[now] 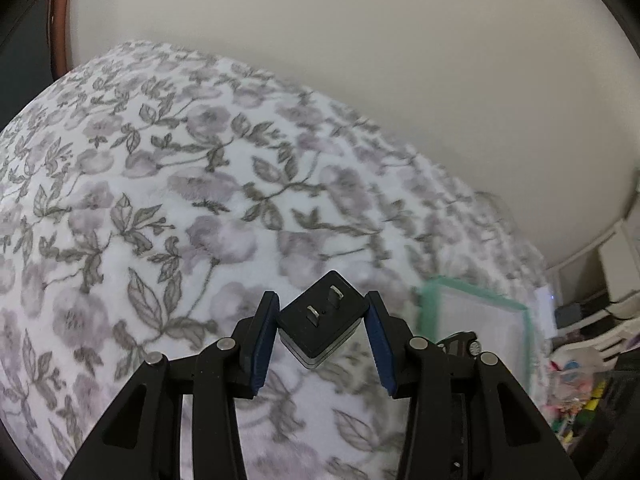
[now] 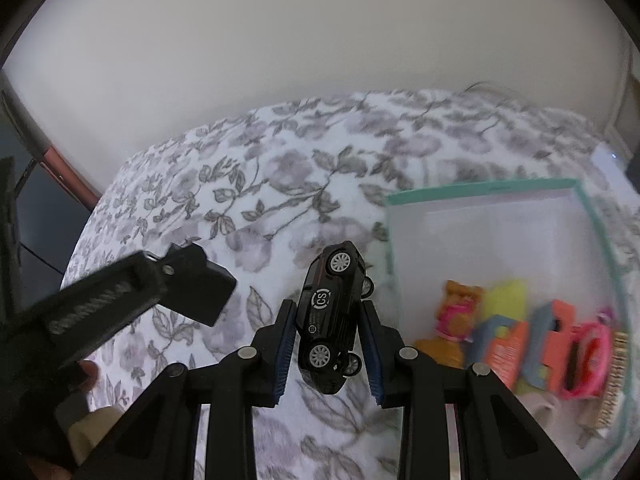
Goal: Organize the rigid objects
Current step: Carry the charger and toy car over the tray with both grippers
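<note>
Right wrist view: right tool (image 2: 328, 340) pinches the toy car (image 2: 334, 312), long axis pointing away, wheels facing the camera.

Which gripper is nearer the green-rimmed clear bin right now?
Right. The right gripper, shut on the toy car, hangs just beside the bin's near edge. The left gripper, shut on the black plug adapter, is further out over the floral blanket.

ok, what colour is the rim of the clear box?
Teal green rim on the clear box; clearest in the right wrist view.
</note>
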